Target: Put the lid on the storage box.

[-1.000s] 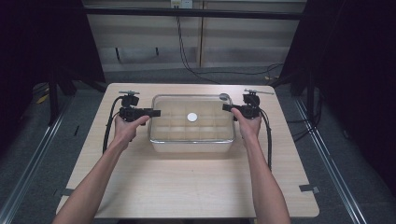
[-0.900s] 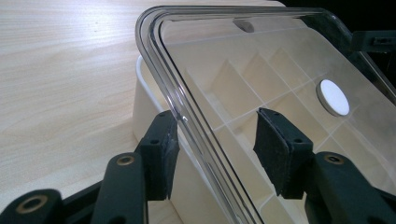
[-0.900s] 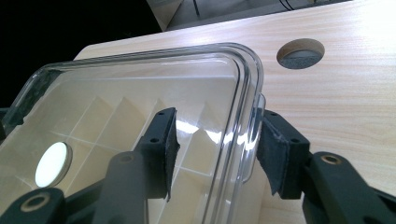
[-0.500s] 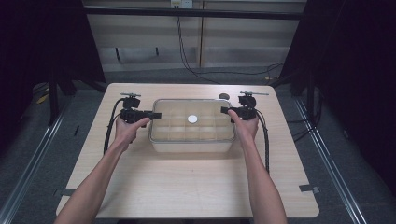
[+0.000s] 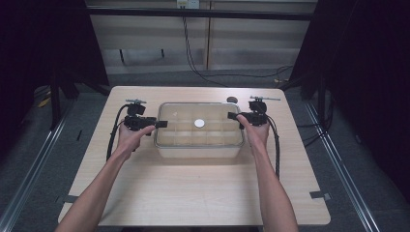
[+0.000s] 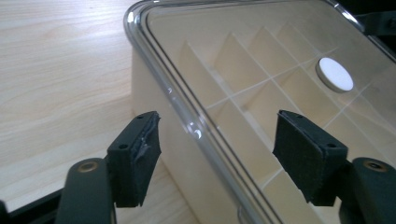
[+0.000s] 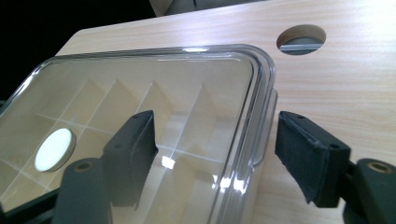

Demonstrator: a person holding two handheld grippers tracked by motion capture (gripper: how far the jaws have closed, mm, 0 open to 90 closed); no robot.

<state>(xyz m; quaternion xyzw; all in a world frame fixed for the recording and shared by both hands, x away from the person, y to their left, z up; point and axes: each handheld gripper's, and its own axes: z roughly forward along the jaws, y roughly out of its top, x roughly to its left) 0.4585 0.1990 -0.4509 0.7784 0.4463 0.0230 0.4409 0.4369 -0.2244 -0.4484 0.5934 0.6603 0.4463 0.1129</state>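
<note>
Two hand-held grippers flank the clear plastic box (image 5: 199, 129), which sits at the centre of the high view on the wooden counter (image 5: 193, 193). Your left hand-held gripper (image 5: 155, 124) is at the box's left end, your right hand-held gripper (image 5: 233, 116) at its right end. Both sets of jaws have just been opening. In the left gripper view the left hand-held gripper (image 6: 217, 156) is released: the rim of the box's transparent lid (image 6: 187, 116) runs up between the two pads, and neither pad presses on it. In the right gripper view the right hand-held gripper (image 7: 215, 154) is likewise released, straddling the lid's rim and the small tab on the box's end wall with clear gaps on either side. Through the lid you see pale dividers forming compartments and a white round disc (image 5: 199, 123) near the middle. A round hole (image 7: 301, 38) in the counter lies at the upper right of the right gripper view. No brand, label or writing can be read anywhere.
</note>
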